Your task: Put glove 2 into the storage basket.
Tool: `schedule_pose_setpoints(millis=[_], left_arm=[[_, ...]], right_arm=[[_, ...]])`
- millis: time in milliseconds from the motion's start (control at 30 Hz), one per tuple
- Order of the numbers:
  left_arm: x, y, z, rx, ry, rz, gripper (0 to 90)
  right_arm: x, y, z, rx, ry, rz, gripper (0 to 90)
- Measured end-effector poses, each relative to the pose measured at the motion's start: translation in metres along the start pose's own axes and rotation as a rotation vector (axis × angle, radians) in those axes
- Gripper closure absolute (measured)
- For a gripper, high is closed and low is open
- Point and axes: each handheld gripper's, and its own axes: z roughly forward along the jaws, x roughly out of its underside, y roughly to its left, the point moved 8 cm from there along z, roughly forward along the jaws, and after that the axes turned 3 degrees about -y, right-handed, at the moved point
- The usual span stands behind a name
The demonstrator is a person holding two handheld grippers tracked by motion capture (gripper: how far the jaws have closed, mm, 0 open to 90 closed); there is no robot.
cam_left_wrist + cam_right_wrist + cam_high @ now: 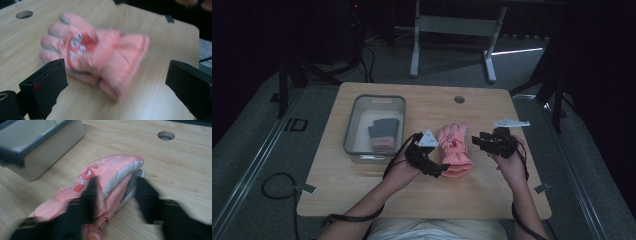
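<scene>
One pink glove (455,149) lies near the middle of the table (362,195), with the grey bin (353,131) at its nine o'clock holding folded dark and pink gloves (382,135). From above, the left gripper (437,169) sits at the glove's seven o'clock, the right gripper (479,140) at three.

Along the left gripper (115,82), the jaws stand spread wide and empty, the padded cuff between them untouched.

Along the right gripper (115,195), the jaws straddle the glove's (105,182) grey-edged side; blur hides whether they pinch. It looks light, puffy and limp, so I'd grip the thick cuff.
</scene>
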Motion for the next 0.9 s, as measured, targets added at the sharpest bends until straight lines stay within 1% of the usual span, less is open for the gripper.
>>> schedule_pose_setpoints(millis=[67,133,167,233,267,333,367,467,500,533,600,633,700,733,800,833,867,900], left_arm=[[-0.011,0.009,0.005,-0.009,-0.006,-0.024,4.4],[-0.020,0.018,0.011,-0.027,-0.001,-0.041,6.3],[-0.023,0.022,0.014,-0.030,0.007,-0.042,7.8],[-0.029,0.031,0.020,-0.081,0.003,-0.038,11.9],[-0.031,0.035,0.023,-0.096,0.010,-0.039,15.4],[-0.031,0.044,0.031,-0.124,0.037,-0.051,19.4],[-0.030,0.048,0.034,-0.127,0.048,-0.066,21.3],[-0.023,0.058,0.043,-0.138,0.074,-0.123,26.0],[-0.019,0.061,0.046,-0.141,0.088,-0.145,26.5],[-0.014,0.064,0.049,-0.139,0.117,-0.164,27.2],[-0.002,0.071,0.055,-0.160,0.162,-0.208,27.5],[0.004,0.073,0.058,-0.158,0.182,-0.230,27.5],[0.017,0.075,0.067,-0.139,0.229,-0.273,27.4],[0.023,0.075,0.070,-0.126,0.246,-0.291,27.4],[0.031,0.075,0.077,-0.111,0.263,-0.323,26.6],[0.034,0.074,0.080,-0.093,0.279,-0.334,26.4],[0.037,0.075,0.082,-0.088,0.284,-0.354,26.3],[0.039,0.075,0.084,-0.080,0.287,-0.367,25.9]], right_arm=[[-0.001,-0.001,0.005,0.021,0.017,-0.032,73.6],[-0.003,-0.001,0.012,0.025,0.028,-0.041,73.9],[-0.004,-0.001,0.016,0.024,0.030,-0.040,74.2],[-0.006,-0.001,0.025,0.028,0.035,-0.036,72.7],[-0.006,0.000,0.029,0.031,0.036,-0.038,71.1],[-0.007,0.002,0.038,0.033,0.042,-0.036,69.0],[-0.007,0.003,0.043,0.030,0.044,-0.033,67.1],[-0.007,0.005,0.053,0.029,0.046,-0.019,59.1],[-0.006,0.005,0.055,0.036,0.048,-0.020,57.4],[-0.004,0.005,0.056,0.031,0.054,-0.016,55.0],[0.002,0.003,0.060,0.022,0.086,-0.011,51.4],[0.006,0.002,0.063,0.021,0.112,-0.013,49.4],[0.014,-0.001,0.065,0.015,0.148,-0.015,46.8],[0.019,-0.002,0.067,0.015,0.178,-0.019,44.7],[0.029,-0.006,0.071,0.006,0.227,-0.019,42.0],[0.032,-0.007,0.074,0.004,0.232,-0.021,42.1],[0.034,-0.008,0.076,-0.010,0.232,-0.014,42.0],[0.036,-0.009,0.077,-0.025,0.236,0.006,41.9]])
